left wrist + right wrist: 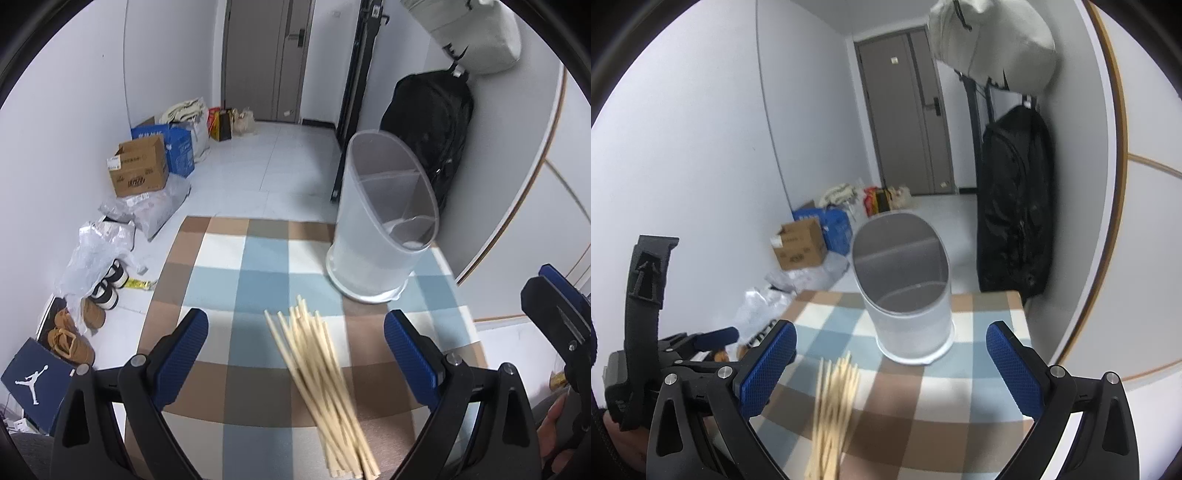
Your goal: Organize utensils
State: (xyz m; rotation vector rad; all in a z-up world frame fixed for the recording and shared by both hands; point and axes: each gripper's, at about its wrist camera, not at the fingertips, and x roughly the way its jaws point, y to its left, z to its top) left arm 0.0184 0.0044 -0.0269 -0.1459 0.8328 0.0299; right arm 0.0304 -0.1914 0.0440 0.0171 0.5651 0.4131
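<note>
A bundle of several pale wooden chopsticks (325,384) lies on the checked tablecloth (236,280), tips pointing away. My left gripper (295,347) is open, its blue pads on either side of the bundle without touching it. A translucent white utensil holder (384,221) with inner dividers stands upright at the far right of the table. In the right wrist view the chopsticks (833,410) lie between the fingers of my open right gripper (892,365), nearer its left pad, and the holder (905,291) stands just beyond. The right gripper also shows at the left view's right edge.
The table's far edge drops to a tiled floor with cardboard boxes (138,170), plastic bags (96,251) and shoes (74,332) on the left. A black backpack (432,122) hangs against the wall behind the holder. A white curved wall (517,206) lies close on the right.
</note>
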